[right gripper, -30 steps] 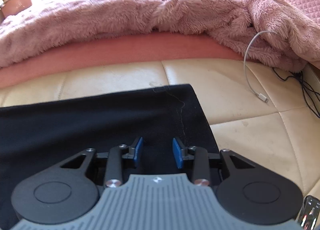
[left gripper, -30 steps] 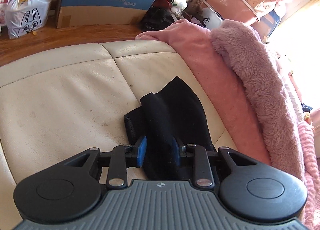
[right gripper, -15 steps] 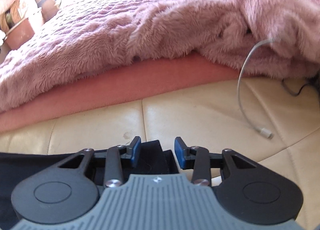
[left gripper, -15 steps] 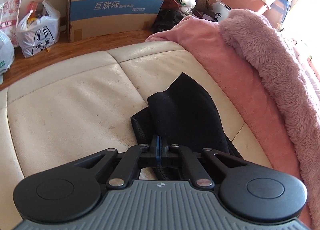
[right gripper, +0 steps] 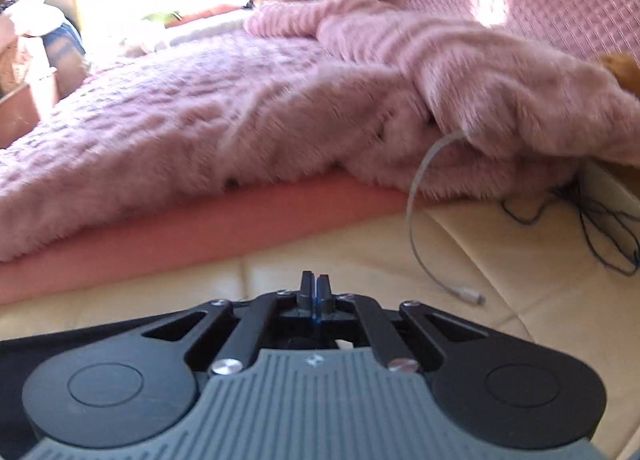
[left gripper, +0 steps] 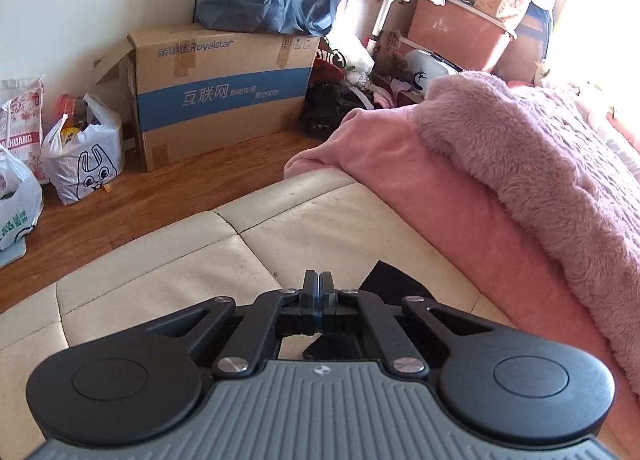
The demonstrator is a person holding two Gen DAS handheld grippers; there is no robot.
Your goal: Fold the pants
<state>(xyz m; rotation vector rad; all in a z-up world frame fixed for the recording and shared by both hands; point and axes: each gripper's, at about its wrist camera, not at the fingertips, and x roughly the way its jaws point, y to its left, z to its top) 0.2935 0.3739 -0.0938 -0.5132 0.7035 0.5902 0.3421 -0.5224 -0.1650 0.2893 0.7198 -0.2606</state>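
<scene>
The black pants [left gripper: 394,286] lie on the cream leather cushion [left gripper: 168,284]. In the left wrist view only a small black part shows past the gripper body. My left gripper [left gripper: 319,288] is shut on the pants fabric, lifted above the cushion. In the right wrist view the pants [right gripper: 24,352] show as a black strip at the lower left, mostly hidden under the gripper. My right gripper [right gripper: 314,288] is shut, apparently on the pants edge beneath it.
A pink fluffy blanket [right gripper: 240,112] over a salmon pad [right gripper: 200,236] borders the cushion. A white charging cable [right gripper: 420,228] and dark wires [right gripper: 600,228] lie at the right. On the wooden floor stand a cardboard box [left gripper: 224,92] and plastic bags [left gripper: 84,156].
Both grippers closed on the pants, the left first and then the right. Both then rose and tilted up, so less of the pants shows and more of the room.
</scene>
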